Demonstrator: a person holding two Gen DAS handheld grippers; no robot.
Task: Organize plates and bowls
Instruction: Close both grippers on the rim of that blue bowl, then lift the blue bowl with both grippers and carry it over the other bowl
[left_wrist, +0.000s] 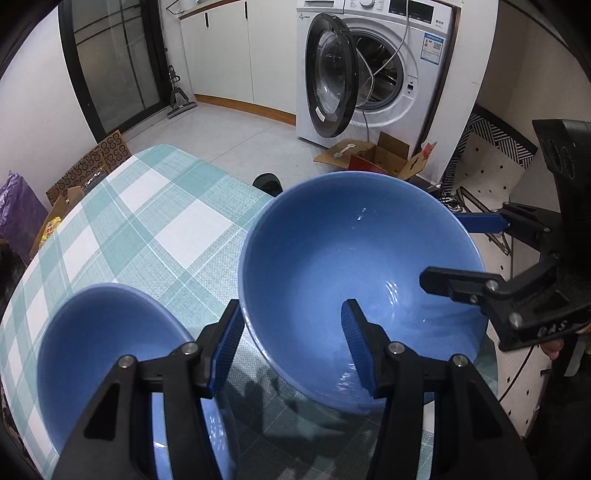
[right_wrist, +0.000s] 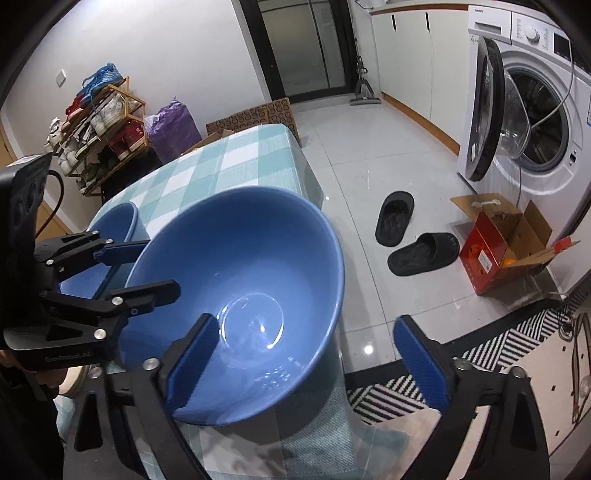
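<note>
A large blue bowl (left_wrist: 332, 266) stands on the checked tablecloth (left_wrist: 155, 221) near the table's right edge. A smaller blue bowl (left_wrist: 107, 354) stands to its left. My left gripper (left_wrist: 295, 347) is open and straddles the large bowl's near-left rim, one finger outside and one inside. My right gripper (right_wrist: 317, 362) is open and straddles the large bowl's (right_wrist: 236, 295) right wall, one finger inside and one outside. The right gripper (left_wrist: 461, 251) also shows in the left wrist view. The small bowl (right_wrist: 114, 229) sits behind the left gripper (right_wrist: 147, 266) in the right wrist view.
A washing machine (left_wrist: 376, 70) with its door open stands across the floor. An open red cardboard box (right_wrist: 506, 247) and two black slippers (right_wrist: 410, 236) lie on the tiles. A shoe rack (right_wrist: 96, 133) and a purple bag (right_wrist: 171, 129) stand beyond the table. A patterned rug (right_wrist: 517, 350) lies at the right.
</note>
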